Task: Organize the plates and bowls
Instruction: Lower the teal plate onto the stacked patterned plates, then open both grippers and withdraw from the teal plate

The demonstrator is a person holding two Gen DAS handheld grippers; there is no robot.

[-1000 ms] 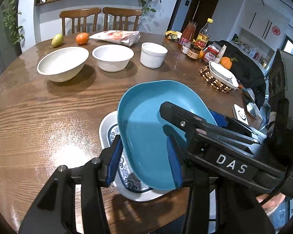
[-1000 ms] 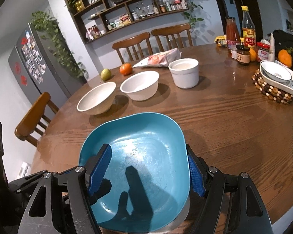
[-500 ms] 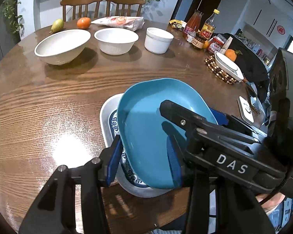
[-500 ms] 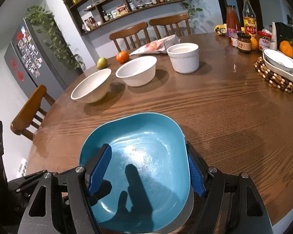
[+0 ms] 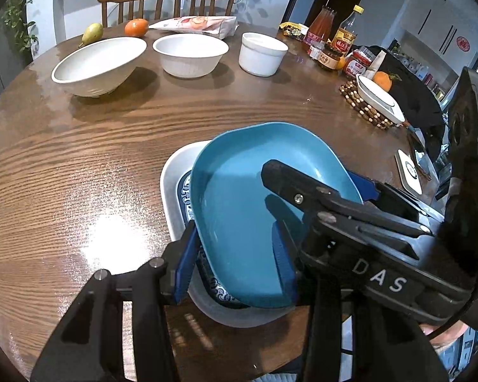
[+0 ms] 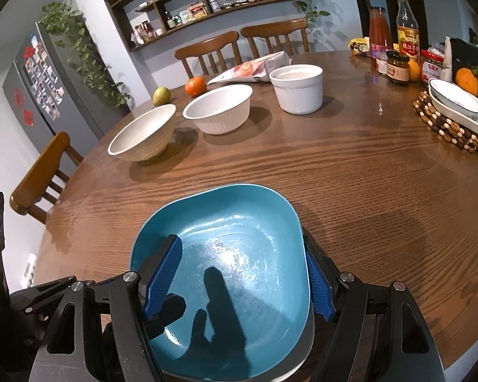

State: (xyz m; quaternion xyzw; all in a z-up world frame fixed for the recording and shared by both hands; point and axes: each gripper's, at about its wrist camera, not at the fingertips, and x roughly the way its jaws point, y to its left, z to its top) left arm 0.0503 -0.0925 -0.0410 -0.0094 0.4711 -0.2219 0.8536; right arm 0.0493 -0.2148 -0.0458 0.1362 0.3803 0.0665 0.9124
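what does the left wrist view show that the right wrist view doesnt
Only the left wrist view shows the white patterned plate under the tilted blue plate, and the right gripper's black body with DAS lettering reaching in from the right.

Only the right wrist view shows the fridge, the wall shelves and a third chair at the left.

Both show the blue plate with a gripper on each side rim, three white bowls in a row, an orange, a pear, and bottles.
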